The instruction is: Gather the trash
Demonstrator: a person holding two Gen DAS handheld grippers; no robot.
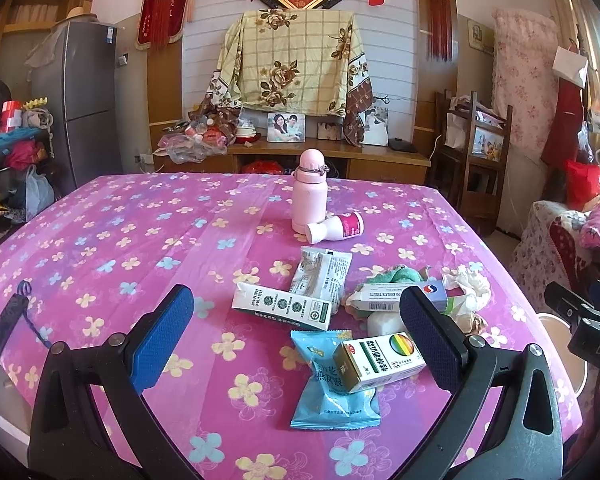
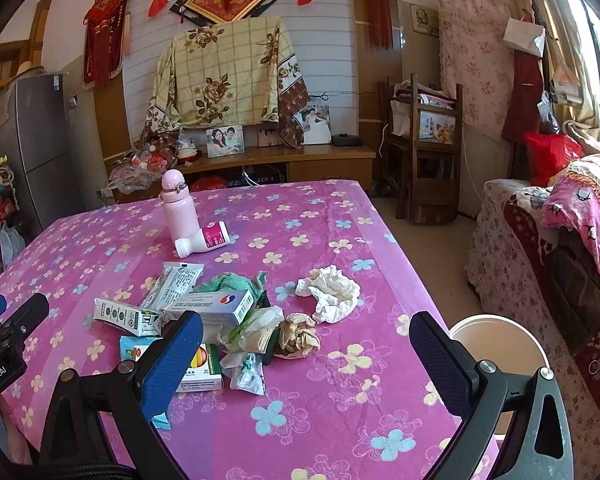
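The left gripper [image 1: 296, 322] is held above the near part of the worktop [image 1: 100, 240], its jaws spread wide and holding nothing. Beyond the left jaw, a black strap [image 1: 10, 318] is seen lying near the worktop's left edge. Between the jaws, a milk carton [image 1: 282, 305] lies flat, and nearer the camera a blue wrapper [image 1: 332, 380] lies with a small medicine box [image 1: 380, 362] resting on it, close to the right jaw. Farther ahead, a white sachet [image 1: 320, 274] is seen, then a tipped white bottle [image 1: 336, 227] touching an upright pink flask [image 1: 309, 192]. By the right jaw's tip, a tablet box [image 1: 384, 298] lies over a green cloth [image 1: 396, 274], with a crumpled tissue [image 1: 470, 288] just beyond.

The right gripper [image 2: 306, 338] is likewise held wide and empty. Its left jaw covers part of the small medicine box. Between the jaws, crumpled wrappers [image 2: 256, 336] and a tan wad [image 2: 300, 336] are piled together, with the tissue lying farther ahead. Behind the right jaw, past the worktop's edge, the rim of a white bin [image 2: 500, 336] is seen. At the far left of this view, the left gripper is visible.
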